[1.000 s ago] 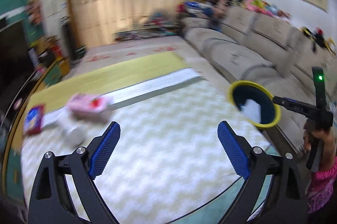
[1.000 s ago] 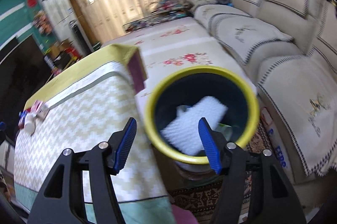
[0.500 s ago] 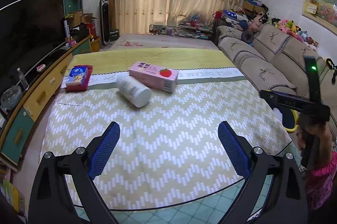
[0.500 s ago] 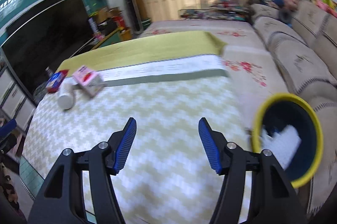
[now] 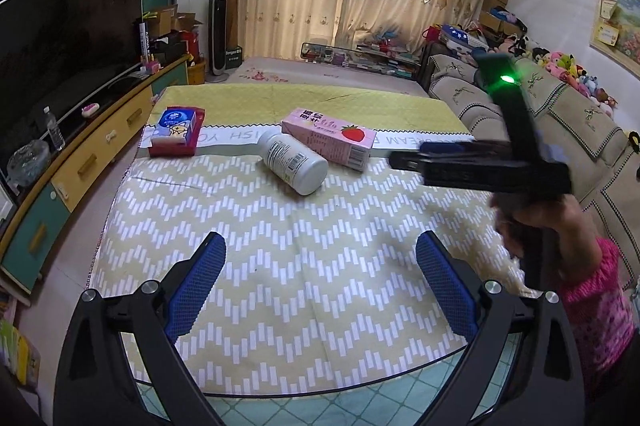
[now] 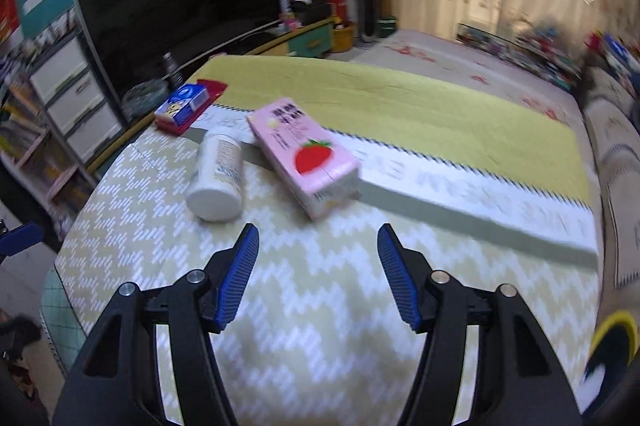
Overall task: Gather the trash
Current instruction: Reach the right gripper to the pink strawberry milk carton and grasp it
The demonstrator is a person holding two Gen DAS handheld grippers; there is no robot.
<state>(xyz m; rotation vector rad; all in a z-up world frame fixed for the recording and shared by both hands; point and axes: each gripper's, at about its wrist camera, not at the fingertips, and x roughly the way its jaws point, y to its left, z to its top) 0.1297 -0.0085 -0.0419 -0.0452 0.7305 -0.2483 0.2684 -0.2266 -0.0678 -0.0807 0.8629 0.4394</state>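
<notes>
Your right claw [image 6: 318, 276] is spread wide and empty, aimed at the pink strawberry milk carton [image 6: 304, 155] lying flat at centre frame in the right wrist view. Your left claw [image 5: 320, 286] is also spread and empty, low over the near part of the zigzag-patterned table [image 5: 300, 266].

The carton's far end lies just beside, perhaps touching, the white pill bottle [image 6: 218, 177], which is on its side to the left of it. That is your main risk: if a finger comes down on the bottle side of the carton, you may nudge the bottle, and being round it will likely roll toward the left edge of the table. The carton also lies diagonal to your claw, so closing across its corners could twist it out of the grip. Square up first.

The tissue pack [image 6: 186, 105] sits in the upper left, apart from both. The yellow-rimmed trash bin [image 6: 614, 338] shows only at the lower right edge, beyond the table; swinging there blind could clip its rim.
</notes>
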